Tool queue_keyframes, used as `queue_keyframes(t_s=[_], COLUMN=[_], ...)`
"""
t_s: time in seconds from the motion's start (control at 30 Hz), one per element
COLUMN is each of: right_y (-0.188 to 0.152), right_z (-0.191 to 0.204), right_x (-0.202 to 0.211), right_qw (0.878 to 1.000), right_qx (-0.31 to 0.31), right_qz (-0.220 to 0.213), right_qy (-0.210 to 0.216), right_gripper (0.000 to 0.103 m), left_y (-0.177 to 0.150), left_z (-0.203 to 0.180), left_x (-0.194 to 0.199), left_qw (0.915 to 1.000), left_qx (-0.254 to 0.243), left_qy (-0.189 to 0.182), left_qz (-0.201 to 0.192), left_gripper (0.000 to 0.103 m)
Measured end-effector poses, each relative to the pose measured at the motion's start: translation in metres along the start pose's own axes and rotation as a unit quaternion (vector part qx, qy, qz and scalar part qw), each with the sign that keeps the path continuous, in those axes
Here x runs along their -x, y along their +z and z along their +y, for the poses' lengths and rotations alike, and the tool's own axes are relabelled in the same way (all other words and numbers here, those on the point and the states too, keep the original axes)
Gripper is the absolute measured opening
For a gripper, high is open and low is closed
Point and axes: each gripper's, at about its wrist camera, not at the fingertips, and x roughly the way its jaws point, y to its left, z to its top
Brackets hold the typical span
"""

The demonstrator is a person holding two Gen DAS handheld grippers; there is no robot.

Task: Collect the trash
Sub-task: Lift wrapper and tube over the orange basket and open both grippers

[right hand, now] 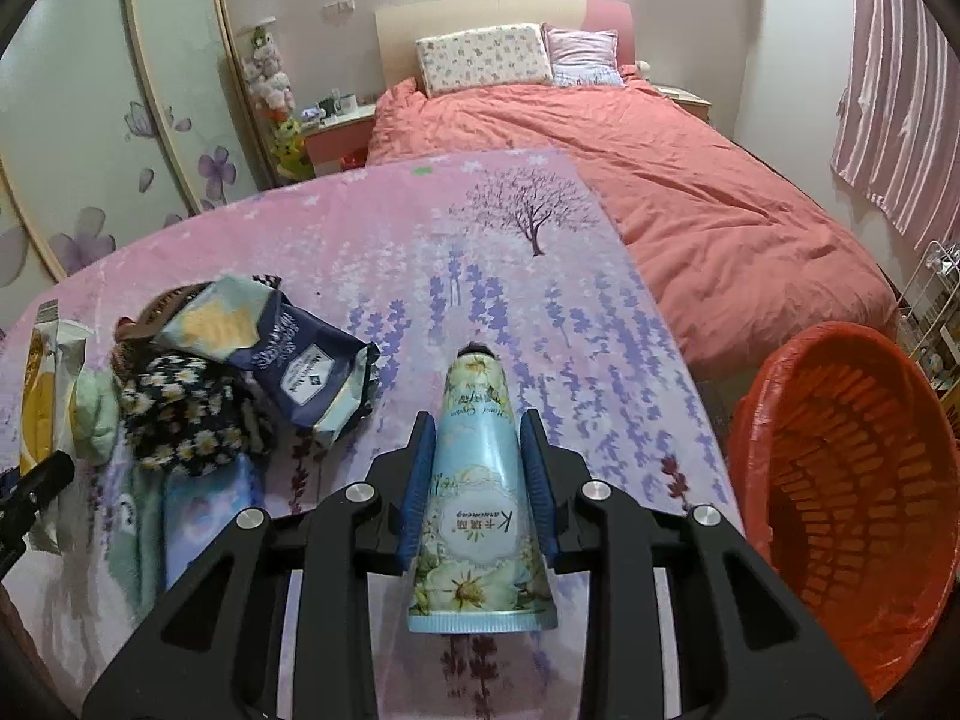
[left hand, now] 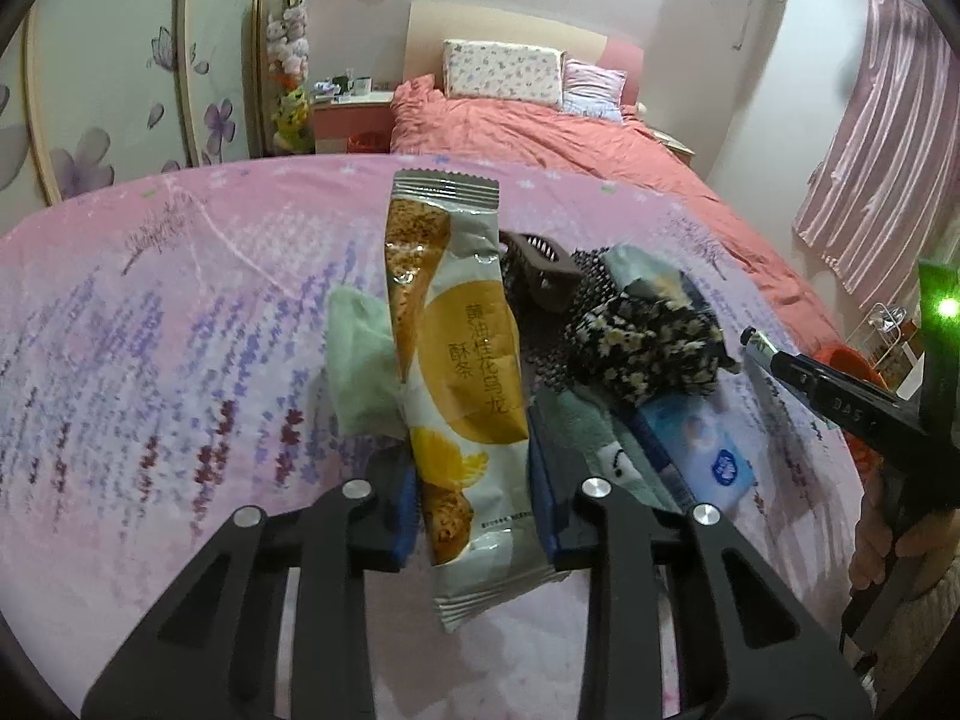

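My left gripper point(left hand: 471, 483) is shut on a long snack wrapper point(left hand: 462, 360) with yellow and orange print, held upright above the pink floral table cloth point(left hand: 150, 330). My right gripper point(right hand: 477, 480) is shut on a light blue hand cream tube point(right hand: 477, 468), cap end pointing away, above the table's right part. The tube tip and the right gripper also show in the left wrist view point(left hand: 759, 348). An orange trash basket point(right hand: 858, 504) lined with a red bag stands beside the table at the right. The wrapper also shows at the left edge of the right wrist view point(right hand: 39, 396).
On the table lie a dark blue crumpled snack bag point(right hand: 300, 372), a black daisy-print cloth point(right hand: 186, 414), a brown hair claw point(left hand: 540, 270), a green towel point(left hand: 360, 372) and a blue tissue pack point(left hand: 702, 444). A bed with a coral cover point(right hand: 690, 192) lies behind.
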Motion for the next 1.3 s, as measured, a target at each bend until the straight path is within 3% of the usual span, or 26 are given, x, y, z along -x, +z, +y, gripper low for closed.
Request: queue_keyframes(t_s=[0.43, 0.67, 1.0, 1.3], right_y=[0.005, 0.002, -0.012, -0.023], right_z=[-0.015, -0.031, -0.066, -0.113], right_x=[0.058, 0.087, 0.122, 0.135], right_qw=[0.998, 0.994, 0.989, 0.981], right_qx=[-0.014, -0.03, -0.054, -0.096], right_qz=[-0.054, -0.089, -0.14, -0.164], right_qy=[0.041, 0.046, -0.002, -0.045], right_gripper=[0.03, 0.03, 0.03, 0.03], left_y=[0.013, 0.018, 0.021, 0.013], left_z=[-0.023, -0.063, -0.135, -0.212], left_x=[0.05, 0.07, 0.076, 0.067], left_qw=[0.9991, 0.9964, 0.9882, 0.9757], left_qx=[-0.02, -0.044, -0.083, -0.13], left_qy=[-0.022, -0.054, -0.116, -0.171], left_qz=[-0.032, -0.049, -0.056, -0.044], left_gripper=[0.03, 0.03, 0.03, 0.03])
